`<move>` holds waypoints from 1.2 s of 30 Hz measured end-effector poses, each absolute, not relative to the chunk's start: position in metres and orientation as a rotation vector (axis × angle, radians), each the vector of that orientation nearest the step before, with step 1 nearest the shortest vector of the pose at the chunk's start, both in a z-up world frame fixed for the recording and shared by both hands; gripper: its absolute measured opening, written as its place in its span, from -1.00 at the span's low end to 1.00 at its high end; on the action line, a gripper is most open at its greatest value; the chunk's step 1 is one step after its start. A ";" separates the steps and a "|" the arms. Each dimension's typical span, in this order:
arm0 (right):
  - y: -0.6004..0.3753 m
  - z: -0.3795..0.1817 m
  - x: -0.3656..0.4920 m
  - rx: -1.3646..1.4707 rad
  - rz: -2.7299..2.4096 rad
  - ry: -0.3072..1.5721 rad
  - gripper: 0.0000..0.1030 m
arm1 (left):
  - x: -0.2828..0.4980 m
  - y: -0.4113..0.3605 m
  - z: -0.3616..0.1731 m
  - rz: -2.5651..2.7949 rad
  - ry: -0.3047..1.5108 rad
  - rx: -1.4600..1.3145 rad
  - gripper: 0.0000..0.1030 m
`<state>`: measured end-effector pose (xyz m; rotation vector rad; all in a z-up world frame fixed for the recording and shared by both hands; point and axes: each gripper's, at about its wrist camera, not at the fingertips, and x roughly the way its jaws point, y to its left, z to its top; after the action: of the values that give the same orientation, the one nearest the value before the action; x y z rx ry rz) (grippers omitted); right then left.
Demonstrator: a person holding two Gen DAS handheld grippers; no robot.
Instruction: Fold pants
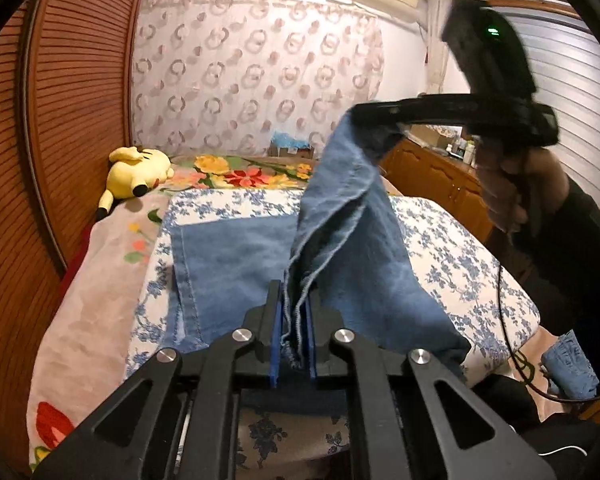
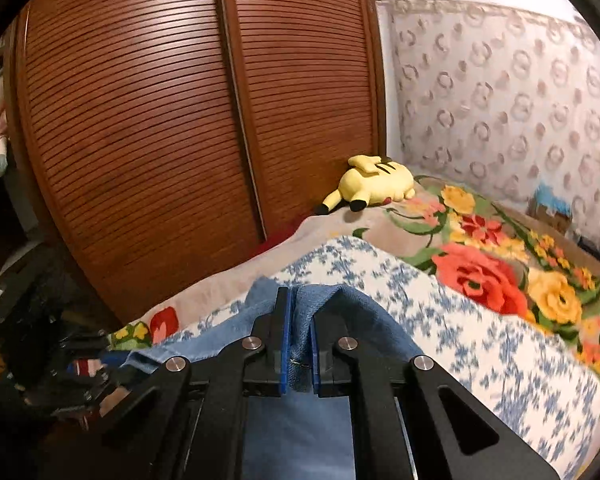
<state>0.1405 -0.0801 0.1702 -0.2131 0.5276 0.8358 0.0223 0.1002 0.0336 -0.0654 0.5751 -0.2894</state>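
both tongs are clenched on the pants — the left tongs pinch a frayed hem low over the bed, the right tongs lift another edge high — likely so the raised denim can swing over the part lying flat.

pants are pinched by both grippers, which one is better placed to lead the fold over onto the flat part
Right, probably. The right gripper holds its corner of the pants raised high above the bed, free to swing across. The left gripper clamps the frayed hem low, near the bed.
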 end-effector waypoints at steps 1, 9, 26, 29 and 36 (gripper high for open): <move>-0.074 0.168 0.143 -0.221 0.837 0.531 -0.86 | 0.021 0.102 0.035 -0.285 0.574 -0.066 -0.80; -0.033 0.146 0.180 -0.211 0.854 0.633 -0.86 | 0.024 0.120 0.024 -0.238 0.616 -0.074 -0.80; 0.022 0.089 0.225 -0.191 0.797 0.776 -0.86 | 0.052 0.135 -0.042 -0.136 0.793 -0.123 -0.69; 0.018 0.092 0.219 -0.181 0.799 0.766 -0.85 | 0.056 0.135 -0.049 -0.118 0.808 -0.108 -0.66; 0.000 0.094 0.218 -0.138 0.814 0.741 -0.11 | 0.057 0.145 -0.061 -0.120 0.821 -0.175 -0.62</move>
<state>0.2184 0.0001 0.0943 -0.1384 0.7407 0.8136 0.0572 0.1447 -0.0614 -0.1747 0.8209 -0.1202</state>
